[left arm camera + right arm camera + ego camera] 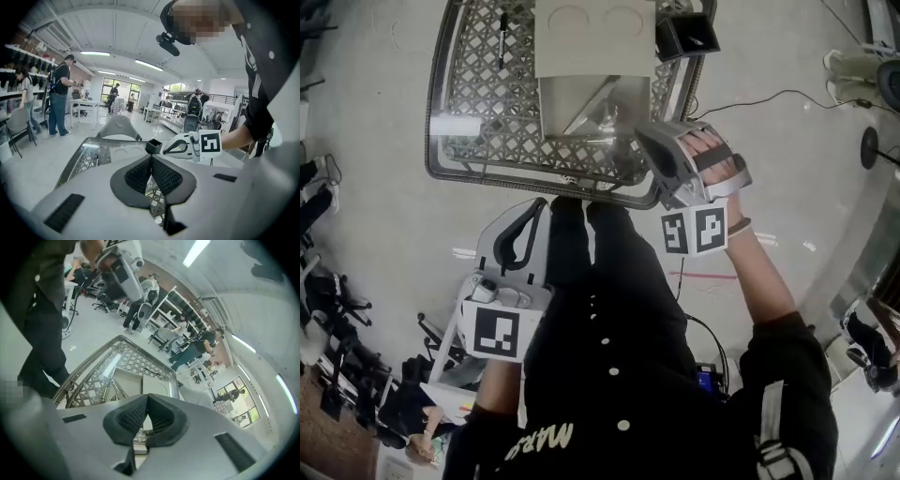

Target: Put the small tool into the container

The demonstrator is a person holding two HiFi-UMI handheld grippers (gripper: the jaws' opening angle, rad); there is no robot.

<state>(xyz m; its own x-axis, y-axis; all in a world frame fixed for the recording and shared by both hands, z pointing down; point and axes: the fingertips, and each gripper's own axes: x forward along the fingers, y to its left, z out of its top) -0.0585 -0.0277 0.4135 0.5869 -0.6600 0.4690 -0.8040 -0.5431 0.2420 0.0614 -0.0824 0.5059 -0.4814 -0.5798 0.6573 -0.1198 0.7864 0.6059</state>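
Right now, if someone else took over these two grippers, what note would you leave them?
Left gripper: shut, empty, short of the table.
Right gripper: shut, nothing between its jaws, over the table's near edge beside the open container.
A thin dark tool lies on the table, left of the container.
Done: cannot tell; something glints inside the container.
Left: check whether that tool must go in.

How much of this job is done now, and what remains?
Done: nothing visible. A slim black pen-like object lies on the glass table, apart from the small black container. In hand: nothing; the right tool and the left tool are both shut, nothing seen between them. Left: grasp the object, likely the item meant, and drop it into the container.
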